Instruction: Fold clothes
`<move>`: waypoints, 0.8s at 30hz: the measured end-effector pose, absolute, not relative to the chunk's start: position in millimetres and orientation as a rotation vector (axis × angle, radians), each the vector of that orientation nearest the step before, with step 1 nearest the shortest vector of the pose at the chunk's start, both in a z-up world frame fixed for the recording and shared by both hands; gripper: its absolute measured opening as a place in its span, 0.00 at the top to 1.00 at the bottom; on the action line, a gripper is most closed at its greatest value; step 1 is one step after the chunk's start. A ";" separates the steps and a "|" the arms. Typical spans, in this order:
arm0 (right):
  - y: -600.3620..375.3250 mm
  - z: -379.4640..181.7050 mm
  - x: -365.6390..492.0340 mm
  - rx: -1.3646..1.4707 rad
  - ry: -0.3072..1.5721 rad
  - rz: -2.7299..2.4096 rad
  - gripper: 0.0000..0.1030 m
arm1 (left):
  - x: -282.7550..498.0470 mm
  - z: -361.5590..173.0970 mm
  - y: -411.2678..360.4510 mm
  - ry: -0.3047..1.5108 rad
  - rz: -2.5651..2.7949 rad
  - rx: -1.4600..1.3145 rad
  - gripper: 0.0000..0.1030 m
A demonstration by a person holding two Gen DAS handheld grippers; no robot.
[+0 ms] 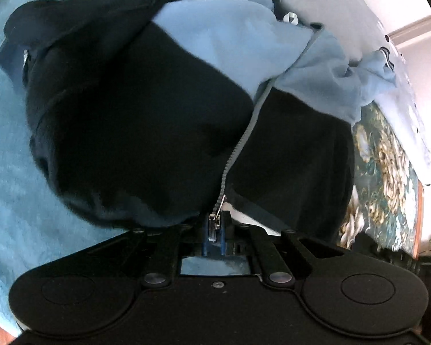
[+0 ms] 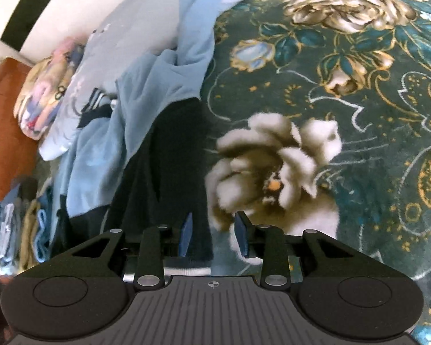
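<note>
- The left gripper [image 1: 214, 227] has its blue pads pinched together on the bottom hem of the black and light-blue fleece zip jacket [image 1: 146, 120], right at the foot of the grey zipper [image 1: 238, 143]; the metal zip pull [image 1: 215, 220] lies between the pads.
- From that grip the zipper runs straight away from the left gripper, up through the black lower part and into the light-blue upper part, so the jacket's long axis lies along the line this gripper points.
- The right gripper [image 2: 212, 234] is parted and holds nothing: its left pad stands over the black hem edge of the jacket [image 2: 163, 172], its right pad over the dark green blanket with large cream and gold flowers [image 2: 344, 92], with the edge of the cloth between them but not pressed.
- In the right wrist view the jacket lies ahead and to the left of the gripper, stretching away toward the pale floral pillow [image 2: 80, 92].
- A small stack of folded clothes [image 2: 17, 230] sits at the far left of that view, beyond the jacket.
- In my judgement the left hand is the anchor at the hem centre, and the right, already at the hem's outer edge, needs only to shift slightly left and close before the hem can be lifted or drawn toward the collar.
</note>
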State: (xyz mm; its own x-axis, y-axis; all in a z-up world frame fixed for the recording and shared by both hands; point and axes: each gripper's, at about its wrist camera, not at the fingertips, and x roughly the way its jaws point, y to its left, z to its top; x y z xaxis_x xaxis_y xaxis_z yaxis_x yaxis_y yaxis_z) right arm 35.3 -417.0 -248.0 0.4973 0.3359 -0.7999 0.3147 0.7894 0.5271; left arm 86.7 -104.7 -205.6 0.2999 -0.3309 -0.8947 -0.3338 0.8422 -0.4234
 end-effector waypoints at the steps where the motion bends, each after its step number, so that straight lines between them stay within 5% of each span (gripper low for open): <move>1: -416.0 -249.9 39.4 0.697 1.078 0.009 0.71 | 84.3 -206.2 -106.8 1.291 0.003 -0.598 0.94; 12: -420.6 -251.5 93.1 0.619 1.066 0.018 0.71 | 77.4 -201.1 -97.3 1.289 -0.013 -0.604 0.94; 20: -463.8 -238.1 165.8 0.583 1.018 -0.059 0.67 | 94.5 -149.9 -79.0 1.144 -0.049 -0.574 0.69; 24: -487.6 -240.9 211.3 0.626 1.015 -0.106 0.67 | 124.2 -147.3 -92.5 1.089 -0.032 -0.584 0.65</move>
State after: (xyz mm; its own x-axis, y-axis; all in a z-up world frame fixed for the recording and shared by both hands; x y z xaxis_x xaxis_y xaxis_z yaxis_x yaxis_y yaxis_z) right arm 211.3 -487.6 -240.9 0.5388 0.1994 -0.8185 0.3637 0.8213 0.4395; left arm 124.2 -92.5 -147.3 0.4781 -0.3035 -0.8242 -0.2552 0.8499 -0.4610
